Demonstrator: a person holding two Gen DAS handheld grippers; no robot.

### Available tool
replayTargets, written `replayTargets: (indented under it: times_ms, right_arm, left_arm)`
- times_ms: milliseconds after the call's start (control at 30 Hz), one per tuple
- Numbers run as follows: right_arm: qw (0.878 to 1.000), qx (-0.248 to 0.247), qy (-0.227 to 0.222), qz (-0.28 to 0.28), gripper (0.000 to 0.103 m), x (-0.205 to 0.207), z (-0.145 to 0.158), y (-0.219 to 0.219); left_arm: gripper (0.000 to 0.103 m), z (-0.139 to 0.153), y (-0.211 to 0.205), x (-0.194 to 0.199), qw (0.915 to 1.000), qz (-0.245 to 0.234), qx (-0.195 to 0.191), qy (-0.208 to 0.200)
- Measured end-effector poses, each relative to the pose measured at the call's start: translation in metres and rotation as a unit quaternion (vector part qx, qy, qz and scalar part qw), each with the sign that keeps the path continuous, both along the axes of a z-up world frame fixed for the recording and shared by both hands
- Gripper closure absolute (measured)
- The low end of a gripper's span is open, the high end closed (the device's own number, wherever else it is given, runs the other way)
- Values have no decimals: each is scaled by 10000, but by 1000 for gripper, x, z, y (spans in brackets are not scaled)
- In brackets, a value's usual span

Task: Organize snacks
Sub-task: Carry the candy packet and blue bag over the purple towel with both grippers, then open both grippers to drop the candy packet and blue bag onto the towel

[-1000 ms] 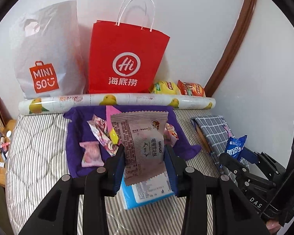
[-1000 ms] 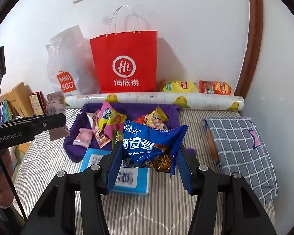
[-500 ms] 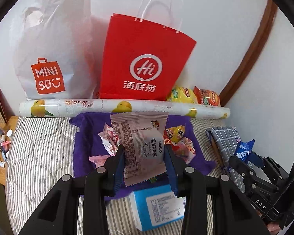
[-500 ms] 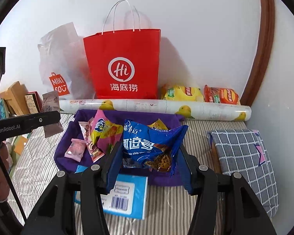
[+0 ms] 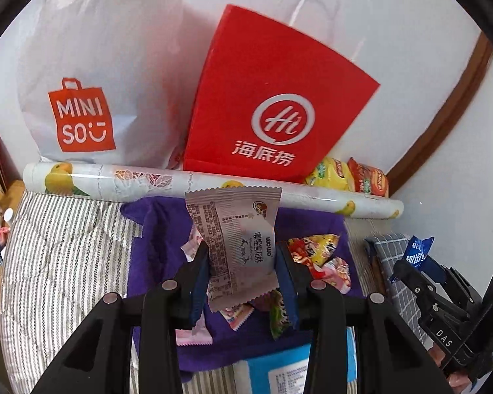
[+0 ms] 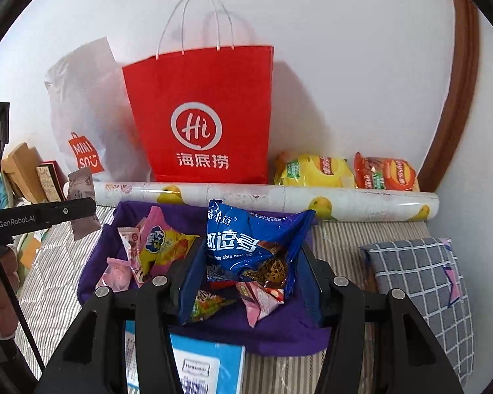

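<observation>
Clamping a pale pink crinkle-edged snack wrapper (image 5: 238, 246), the left gripper (image 5: 243, 282) hangs over the purple cloth (image 5: 154, 249); the right gripper (image 6: 249, 282) pinches a blue foil cookie packet (image 6: 246, 246) above the same cloth. Both holds look shallow, so either slick wrapper could slip before reaching the red paper bag (image 6: 203, 115).

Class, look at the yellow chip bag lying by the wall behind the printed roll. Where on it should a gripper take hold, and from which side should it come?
Grip the yellow chip bag across its puffed upper middle, coming down from above and in front. It lies flat against the wall, with the printed roll hiding its lower edge and the orange chip bag close on its right, so probably only the top is free.
</observation>
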State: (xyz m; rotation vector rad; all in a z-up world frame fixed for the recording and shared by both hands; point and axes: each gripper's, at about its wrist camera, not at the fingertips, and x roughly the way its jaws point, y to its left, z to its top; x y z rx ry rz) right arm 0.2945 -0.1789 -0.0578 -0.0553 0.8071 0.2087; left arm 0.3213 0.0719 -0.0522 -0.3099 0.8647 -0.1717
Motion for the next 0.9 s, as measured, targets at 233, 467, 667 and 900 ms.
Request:
replayTargets:
  times_ms: [233, 467, 667, 900]
  right_arm:
    - [9994, -7, 133, 320, 50, 24, -16, 23]
    - [9981, 1, 244, 573, 50, 49, -33, 40]
    - [9959, 138, 632, 639, 50, 66, -63, 41]
    - [9914, 322, 1054, 711, 50, 78, -85, 39]
  left_arm:
    - [66, -20, 11, 14, 9997, 114, -3, 196]
    - [66, -38, 18, 24, 9990, 159, 26, 420]
    - [66, -54, 22, 33, 9979, 240, 54, 601]
    - [66, -67, 22, 38, 9968, 237, 75, 756]
